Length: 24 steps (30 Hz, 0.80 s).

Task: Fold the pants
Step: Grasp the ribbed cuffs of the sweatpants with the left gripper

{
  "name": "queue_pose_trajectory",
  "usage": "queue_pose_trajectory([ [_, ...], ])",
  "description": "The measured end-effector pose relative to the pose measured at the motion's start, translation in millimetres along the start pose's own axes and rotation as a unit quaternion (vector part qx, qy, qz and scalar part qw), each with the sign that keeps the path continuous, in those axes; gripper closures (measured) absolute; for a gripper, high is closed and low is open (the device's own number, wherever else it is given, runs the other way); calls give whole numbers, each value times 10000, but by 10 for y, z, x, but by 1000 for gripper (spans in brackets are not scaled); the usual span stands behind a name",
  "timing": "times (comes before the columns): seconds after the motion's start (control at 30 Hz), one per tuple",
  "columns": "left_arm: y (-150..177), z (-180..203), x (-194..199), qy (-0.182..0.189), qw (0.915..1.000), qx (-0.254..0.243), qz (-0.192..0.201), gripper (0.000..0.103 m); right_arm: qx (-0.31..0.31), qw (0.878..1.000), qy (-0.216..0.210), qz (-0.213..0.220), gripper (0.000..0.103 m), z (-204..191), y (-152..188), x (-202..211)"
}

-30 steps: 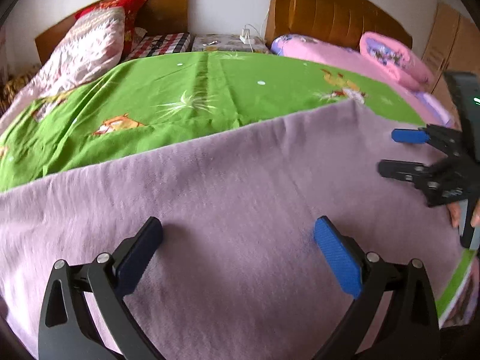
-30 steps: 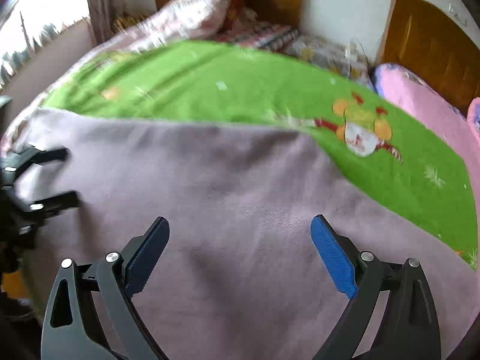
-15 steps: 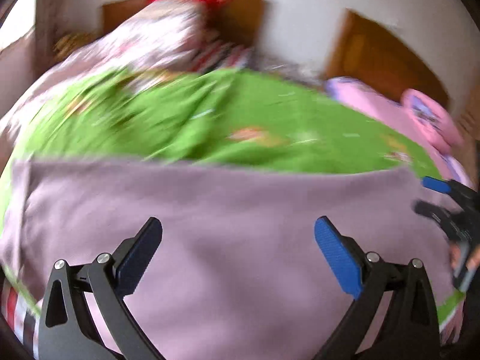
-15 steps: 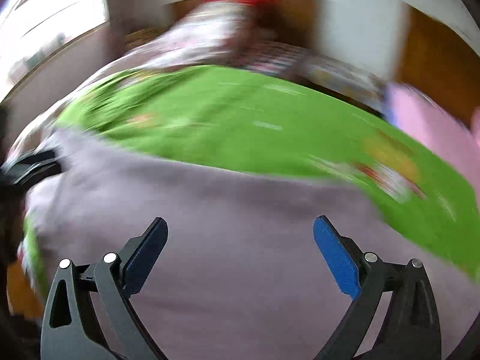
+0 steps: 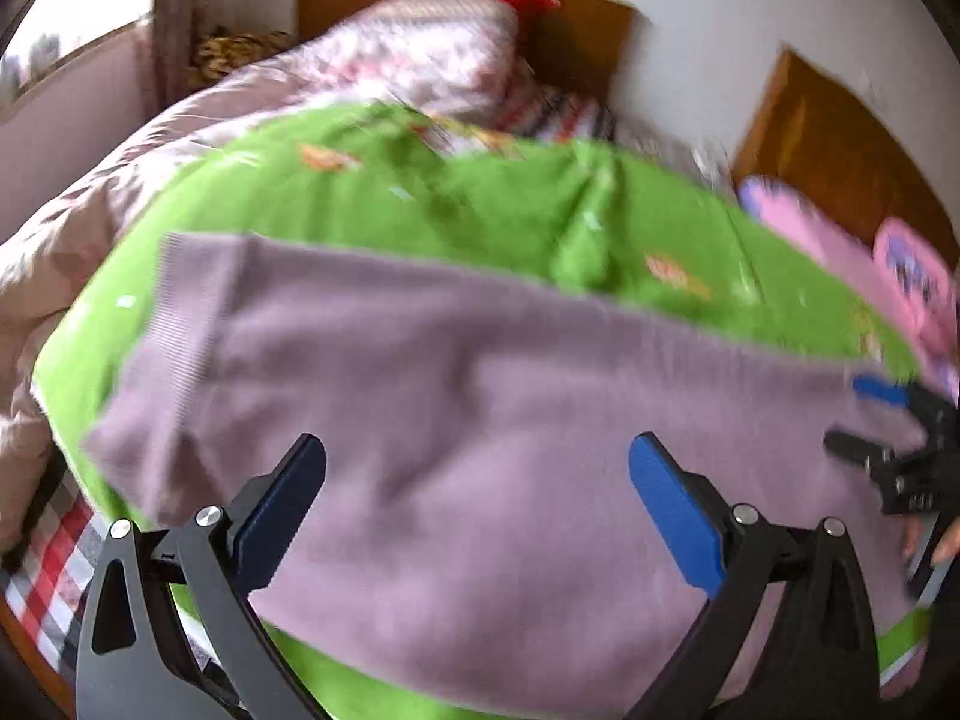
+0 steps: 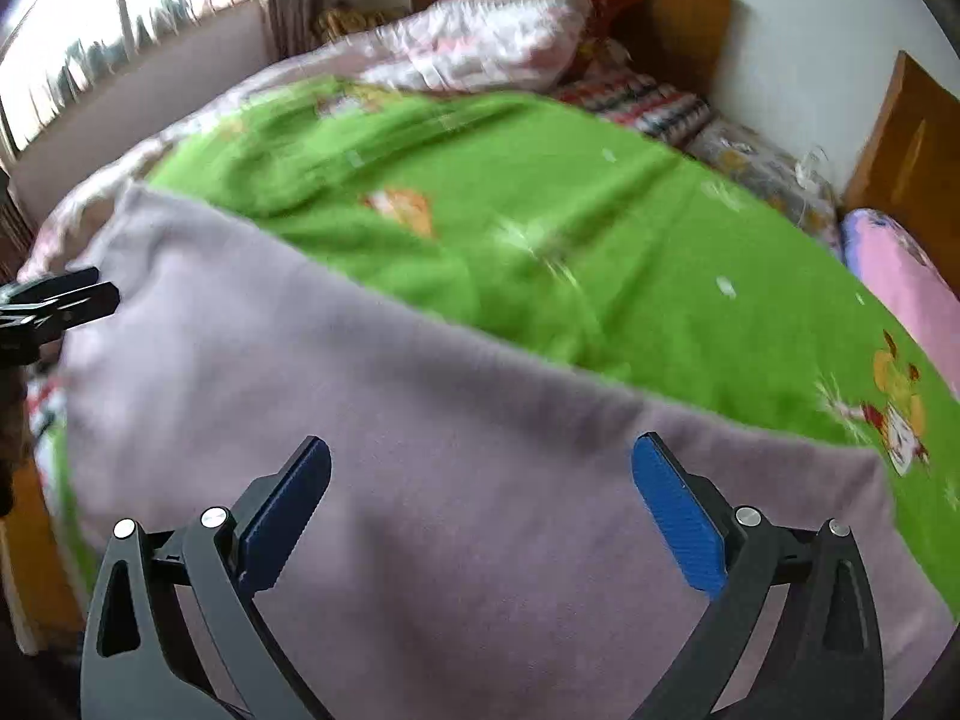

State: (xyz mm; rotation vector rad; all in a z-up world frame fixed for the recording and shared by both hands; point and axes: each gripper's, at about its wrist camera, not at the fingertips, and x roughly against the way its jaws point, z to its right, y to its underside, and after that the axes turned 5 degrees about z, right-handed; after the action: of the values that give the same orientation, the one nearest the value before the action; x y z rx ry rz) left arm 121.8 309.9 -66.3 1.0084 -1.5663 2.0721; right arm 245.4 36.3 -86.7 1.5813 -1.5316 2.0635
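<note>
Mauve knit pants (image 5: 480,396) lie spread flat across the near edge of a green bedsheet (image 5: 480,210); a ribbed end (image 5: 180,300) lies at the left. My left gripper (image 5: 477,498) is open above the left part of the pants, holding nothing. My right gripper (image 6: 480,504) is open above the right part of the pants (image 6: 420,450), holding nothing. The right gripper also shows at the right edge of the left wrist view (image 5: 864,420). The left gripper shows at the left edge of the right wrist view (image 6: 60,300).
Pillows and a pale quilt (image 5: 420,48) are piled at the head of the bed by a wooden headboard (image 5: 576,42). A second bed with pink bedding (image 5: 840,252) stands at the right. A window (image 6: 90,36) is on the left. A checked sheet (image 5: 54,546) shows at the bed's near-left corner.
Both grippers have swung left and pulled back a little. The left wrist view now takes in the ribbed left end of the pants and the bed's left corner. Both jaws stayed open.
</note>
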Motion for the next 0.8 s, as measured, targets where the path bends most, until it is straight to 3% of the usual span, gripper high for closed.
queue_pose_trajectory([
  [0.1,-14,-208,-183,-297,9994,39,-178,2,148,9974,-698,24,6,-375,-104,-109],
  [0.17,74,-376,-392,-503,9976,111,-462,2,684,9926,-1007,-11,6,-785,-82,-176],
  [0.2,122,-386,-420,-405,9984,59,-402,2,880,9904,-1062,-43,6,-934,-64,-203],
  [0.3,176,-403,-398,-357,9990,-105,-230,2,1622,9817,-981,-160,6,-1301,100,-248],
  [0.43,140,-357,-206,-522,9986,98,-80,2,1865,9784,-886,82,6,-1423,170,-61],
  [0.5,170,-294,-56,-315,9994,60,100,2,1964,9763,-899,145,6,-1488,207,-16],
  [0.63,356,-402,-261,-508,9984,34,-262,1,1980,9757,-933,114,5,-1583,257,-92],
  [0.73,375,-481,-42,-665,9978,61,-19,2,2017,9742,-1011,-8,5,-1568,219,-62],
  [0.8,389,-647,250,-802,9955,299,411,2,2100,9708,-1163,21,5,-1600,181,-15],
])
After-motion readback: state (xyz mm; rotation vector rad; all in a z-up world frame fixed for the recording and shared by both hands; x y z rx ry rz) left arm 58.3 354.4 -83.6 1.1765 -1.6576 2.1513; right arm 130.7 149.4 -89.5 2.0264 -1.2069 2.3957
